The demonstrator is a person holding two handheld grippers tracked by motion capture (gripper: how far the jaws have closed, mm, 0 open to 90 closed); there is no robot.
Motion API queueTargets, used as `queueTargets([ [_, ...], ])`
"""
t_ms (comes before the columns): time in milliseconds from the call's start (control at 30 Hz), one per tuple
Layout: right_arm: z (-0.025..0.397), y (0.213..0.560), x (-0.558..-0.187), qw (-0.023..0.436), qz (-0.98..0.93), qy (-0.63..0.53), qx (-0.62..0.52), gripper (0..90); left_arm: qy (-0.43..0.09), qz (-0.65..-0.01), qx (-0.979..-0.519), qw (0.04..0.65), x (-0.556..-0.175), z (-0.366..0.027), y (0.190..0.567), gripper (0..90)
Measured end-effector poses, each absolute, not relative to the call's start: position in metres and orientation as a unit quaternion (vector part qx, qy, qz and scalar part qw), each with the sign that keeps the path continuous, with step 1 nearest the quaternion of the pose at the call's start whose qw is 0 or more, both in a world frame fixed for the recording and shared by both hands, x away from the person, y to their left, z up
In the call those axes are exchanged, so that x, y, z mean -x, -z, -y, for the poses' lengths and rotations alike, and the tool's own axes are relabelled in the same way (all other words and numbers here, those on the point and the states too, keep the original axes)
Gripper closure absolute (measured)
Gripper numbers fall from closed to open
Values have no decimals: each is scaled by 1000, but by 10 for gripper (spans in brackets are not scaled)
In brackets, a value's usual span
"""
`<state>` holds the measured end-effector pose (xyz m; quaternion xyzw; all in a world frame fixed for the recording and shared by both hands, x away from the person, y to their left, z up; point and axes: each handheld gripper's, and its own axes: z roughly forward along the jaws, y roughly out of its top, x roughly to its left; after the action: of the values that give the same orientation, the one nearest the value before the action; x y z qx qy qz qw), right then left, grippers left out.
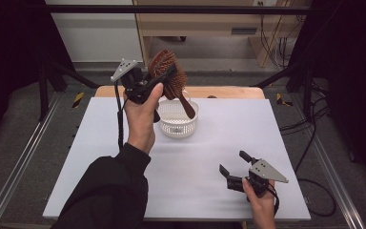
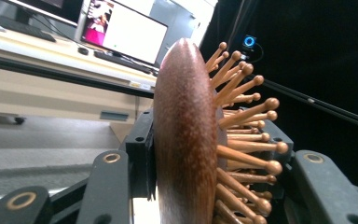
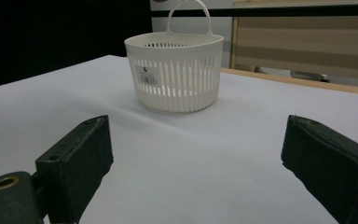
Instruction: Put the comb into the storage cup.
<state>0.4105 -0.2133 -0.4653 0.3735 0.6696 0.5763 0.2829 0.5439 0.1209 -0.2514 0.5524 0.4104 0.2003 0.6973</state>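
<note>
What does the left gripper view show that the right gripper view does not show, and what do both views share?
Left gripper view alone: a wooden hairbrush clamped between its jaws, bristles pointing right, with monitors on a desk behind. Right gripper view alone: a white slotted basket standing on the white table, beyond widely parted jaws holding nothing. Shared: each looks along its own two black jaws.

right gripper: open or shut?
Open. In the right gripper view the right gripper has its jaws wide apart with bare table between them; the basket stands farther off.
</note>
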Motion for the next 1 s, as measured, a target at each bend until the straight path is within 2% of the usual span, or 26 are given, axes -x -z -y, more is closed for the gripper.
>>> queueTargets([
  [100,214,465,-411,277,-664,-586,-372,93,-197,-418,-543,701,-552,-123,252,506],
  [467,214,464,-408,288,-661,-593,-359,85,-239,-418,-548,684,-569,-128,254,505],
  [1000,211,464,-407,285,-663,-597,-352,78,-221,-439,-552,673,-581,-128,277,504],
])
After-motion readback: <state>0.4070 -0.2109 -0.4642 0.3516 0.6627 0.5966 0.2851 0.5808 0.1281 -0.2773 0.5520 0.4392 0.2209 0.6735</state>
